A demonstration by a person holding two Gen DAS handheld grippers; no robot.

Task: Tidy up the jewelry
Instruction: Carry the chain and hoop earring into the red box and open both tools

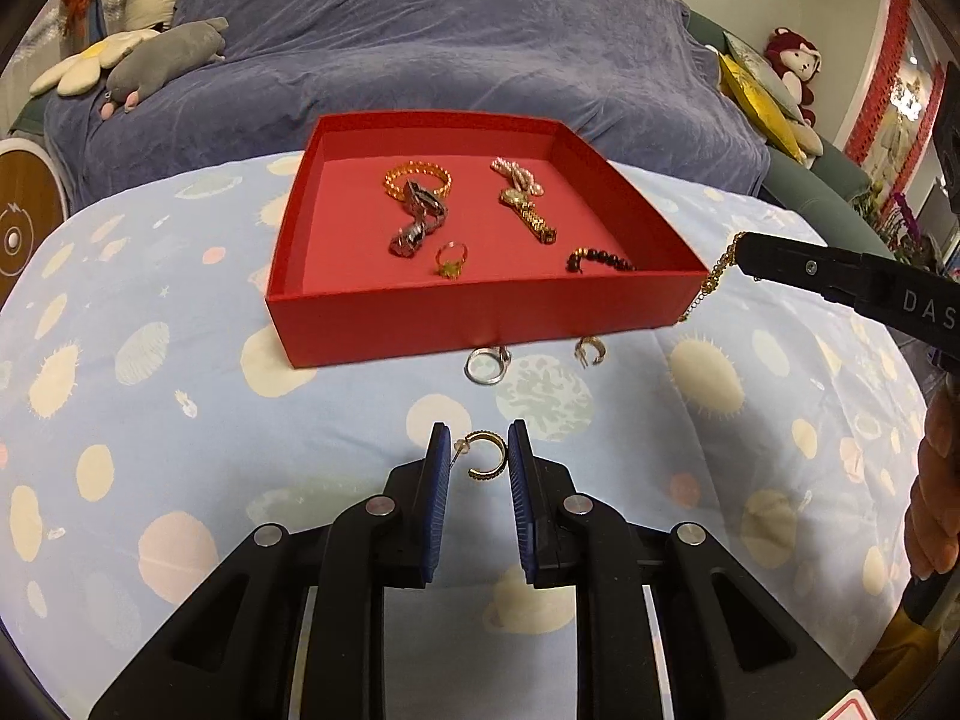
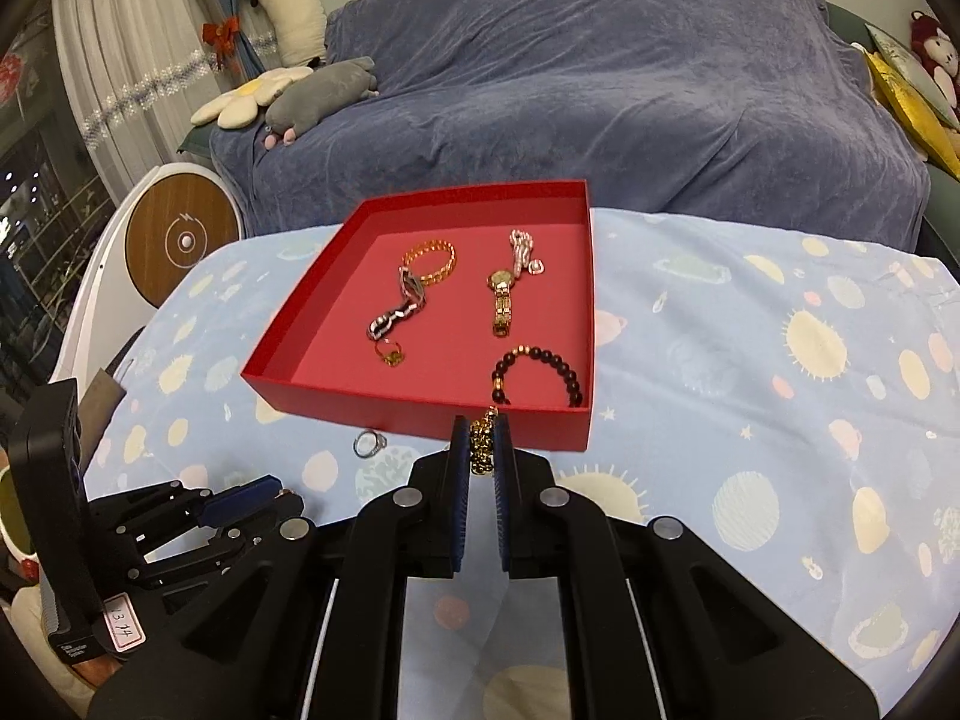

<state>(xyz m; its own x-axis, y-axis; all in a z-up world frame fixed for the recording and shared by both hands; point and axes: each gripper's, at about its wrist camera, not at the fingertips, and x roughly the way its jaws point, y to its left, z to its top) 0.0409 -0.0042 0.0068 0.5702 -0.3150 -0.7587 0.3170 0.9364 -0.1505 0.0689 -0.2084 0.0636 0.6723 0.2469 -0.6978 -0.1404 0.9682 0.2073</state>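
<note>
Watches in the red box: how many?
2. The silver metal-band watch lies left of centre in the red cardboard box; the gold link-band watch lies right of centre. None looks hidden.

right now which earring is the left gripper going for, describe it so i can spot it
Start at the red tray on the planet-print cloth, then come toward the near edge. A silver ring and another gold earring lie by the tray wall; the target is the gold C-shaped hoop earring, alone between the left gripper pads.
</note>
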